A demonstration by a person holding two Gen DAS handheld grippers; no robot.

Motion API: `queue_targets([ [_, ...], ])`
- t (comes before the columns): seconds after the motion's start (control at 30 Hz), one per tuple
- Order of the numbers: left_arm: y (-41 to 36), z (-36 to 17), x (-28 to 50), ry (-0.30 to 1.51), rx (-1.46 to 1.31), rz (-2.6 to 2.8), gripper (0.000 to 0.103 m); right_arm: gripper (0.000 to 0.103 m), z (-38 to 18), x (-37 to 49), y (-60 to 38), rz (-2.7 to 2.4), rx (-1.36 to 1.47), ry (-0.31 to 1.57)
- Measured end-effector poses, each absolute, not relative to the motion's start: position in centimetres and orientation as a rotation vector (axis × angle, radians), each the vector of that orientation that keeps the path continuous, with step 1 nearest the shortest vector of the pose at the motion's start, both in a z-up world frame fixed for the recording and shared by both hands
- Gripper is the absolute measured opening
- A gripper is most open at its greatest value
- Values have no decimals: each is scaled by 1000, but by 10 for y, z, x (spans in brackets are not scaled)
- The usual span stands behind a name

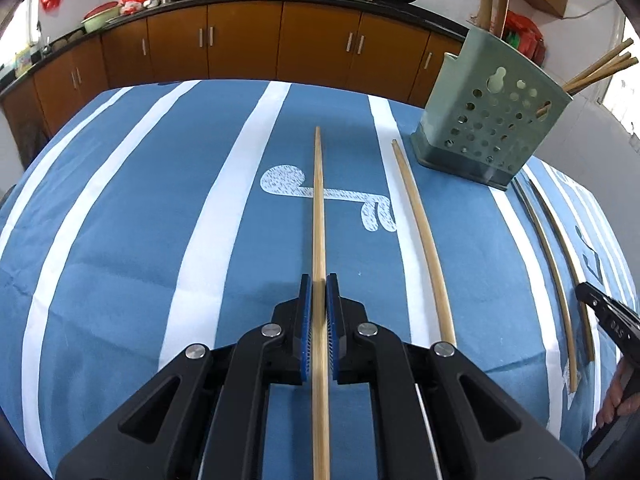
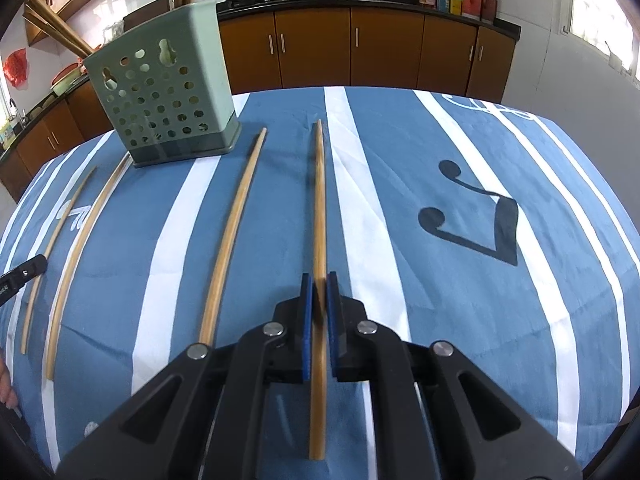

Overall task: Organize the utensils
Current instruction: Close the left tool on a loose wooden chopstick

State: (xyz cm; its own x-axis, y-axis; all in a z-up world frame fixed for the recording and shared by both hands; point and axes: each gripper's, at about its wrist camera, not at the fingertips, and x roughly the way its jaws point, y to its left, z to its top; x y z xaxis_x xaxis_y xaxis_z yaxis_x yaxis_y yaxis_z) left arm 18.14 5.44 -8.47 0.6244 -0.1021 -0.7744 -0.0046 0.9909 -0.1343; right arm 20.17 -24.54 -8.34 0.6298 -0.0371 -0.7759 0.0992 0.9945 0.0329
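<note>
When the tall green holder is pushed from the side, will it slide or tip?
The green holder may tip before it slides: it stands tall on a small dark base on the tablecloth. The chopsticks leaning out of its top probably raise its weight and pull toward that side. Its thin, perforated walls suggest light plastic, so a low, gentle push seems safer.

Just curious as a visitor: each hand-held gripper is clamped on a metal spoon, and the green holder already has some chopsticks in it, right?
Not spoons: the left hand-held gripper and the right hand-held gripper each clamp a wooden chopstick, as both wrist views show. The green holder does hold chopsticks.
</note>
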Motion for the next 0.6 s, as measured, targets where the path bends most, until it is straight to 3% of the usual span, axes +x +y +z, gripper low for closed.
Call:
queue_targets([
  [0.6, 55, -86, 180, 879, -136, -76, 9, 10, -85, 203, -248, -81, 91, 868],
])
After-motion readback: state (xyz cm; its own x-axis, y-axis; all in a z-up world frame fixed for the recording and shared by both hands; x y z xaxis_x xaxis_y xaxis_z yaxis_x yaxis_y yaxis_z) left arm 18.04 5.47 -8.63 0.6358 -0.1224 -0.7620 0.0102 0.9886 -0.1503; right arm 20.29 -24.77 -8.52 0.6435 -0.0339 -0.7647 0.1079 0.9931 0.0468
